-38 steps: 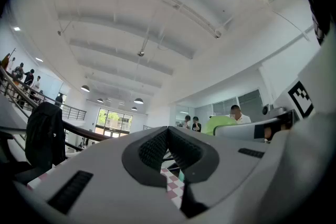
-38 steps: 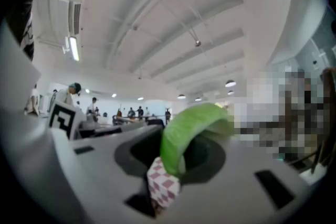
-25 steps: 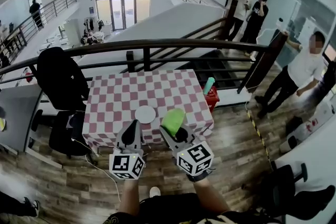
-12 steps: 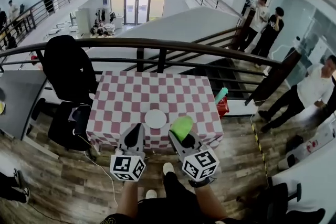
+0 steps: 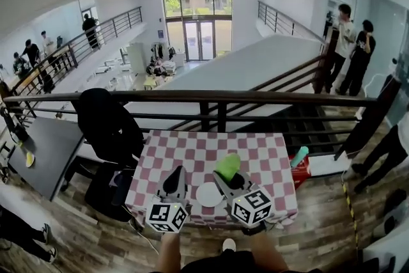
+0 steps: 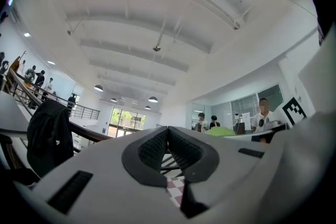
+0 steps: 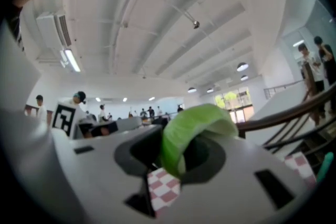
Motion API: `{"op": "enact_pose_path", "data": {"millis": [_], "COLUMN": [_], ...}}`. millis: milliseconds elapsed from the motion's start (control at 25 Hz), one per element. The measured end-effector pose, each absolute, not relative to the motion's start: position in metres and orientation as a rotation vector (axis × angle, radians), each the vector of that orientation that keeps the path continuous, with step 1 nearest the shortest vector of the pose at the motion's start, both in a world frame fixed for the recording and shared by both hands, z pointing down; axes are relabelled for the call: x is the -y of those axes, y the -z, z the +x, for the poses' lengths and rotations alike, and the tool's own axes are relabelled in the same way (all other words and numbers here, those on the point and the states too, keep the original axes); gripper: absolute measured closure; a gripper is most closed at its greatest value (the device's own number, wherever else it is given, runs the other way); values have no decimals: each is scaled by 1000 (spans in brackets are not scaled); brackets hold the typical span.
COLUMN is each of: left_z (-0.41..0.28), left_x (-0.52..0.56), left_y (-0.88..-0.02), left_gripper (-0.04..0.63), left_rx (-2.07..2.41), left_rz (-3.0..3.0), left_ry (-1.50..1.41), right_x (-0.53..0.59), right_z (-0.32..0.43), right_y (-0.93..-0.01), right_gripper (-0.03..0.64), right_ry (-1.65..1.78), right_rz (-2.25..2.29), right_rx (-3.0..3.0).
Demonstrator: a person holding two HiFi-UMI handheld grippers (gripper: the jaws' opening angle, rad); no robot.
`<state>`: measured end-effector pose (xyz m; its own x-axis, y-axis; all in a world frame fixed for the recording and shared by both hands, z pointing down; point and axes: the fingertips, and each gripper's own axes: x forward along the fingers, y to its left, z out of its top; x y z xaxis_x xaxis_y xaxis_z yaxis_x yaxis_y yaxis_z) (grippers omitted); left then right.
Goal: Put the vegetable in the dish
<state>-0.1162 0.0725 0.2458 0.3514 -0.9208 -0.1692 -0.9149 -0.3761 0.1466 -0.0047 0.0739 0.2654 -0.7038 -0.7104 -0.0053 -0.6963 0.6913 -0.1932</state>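
A green leafy vegetable [image 5: 228, 165] sticks out of my right gripper [image 5: 231, 177], whose jaws are shut on it; in the right gripper view the green vegetable [image 7: 189, 131] fills the gap between the pads. A small white dish [image 5: 209, 194] lies on the red-and-white checked table [image 5: 255, 153], near its front edge, between the two grippers. The vegetable hangs just right of and above the dish. My left gripper [image 5: 174, 181] is left of the dish, shut and empty, its dark pads [image 6: 168, 148] pressed together.
A black office chair [image 5: 108, 131] stands at the table's left side. A dark railing [image 5: 217, 99] runs behind the table. A teal bottle [image 5: 298, 156] on a red box sits at the table's right edge. People stand at the far right [image 5: 350, 38].
The view has tilted up and the table now sits lower in the picture. Both grippers have moved forward over the table's front edge, the right one still holding the vegetable next to the dish.
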Motion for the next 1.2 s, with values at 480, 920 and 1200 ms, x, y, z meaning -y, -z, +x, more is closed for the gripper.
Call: {"op": "enact_pose_path", "data": {"millis": [480,920,1200], "left_z": [-103,-110,-104], "left_x": [4,50,65], "left_y": [-303,-394,-463], "left_gripper": [575,575,575], "left_rx": [1743,1632,1437], "left_rz": [2404,2316,2331], "left_ry": [238,18,-119], "right_x": [13,52,50], "right_z": [2,-3,-3], "right_y": [-296,-407,-493], "right_gripper": [503,503,503], "right_ry": [473,864,1153], "right_rz": [-957,-888,-921], "right_rx": [-2827,-2818,-2796]}}
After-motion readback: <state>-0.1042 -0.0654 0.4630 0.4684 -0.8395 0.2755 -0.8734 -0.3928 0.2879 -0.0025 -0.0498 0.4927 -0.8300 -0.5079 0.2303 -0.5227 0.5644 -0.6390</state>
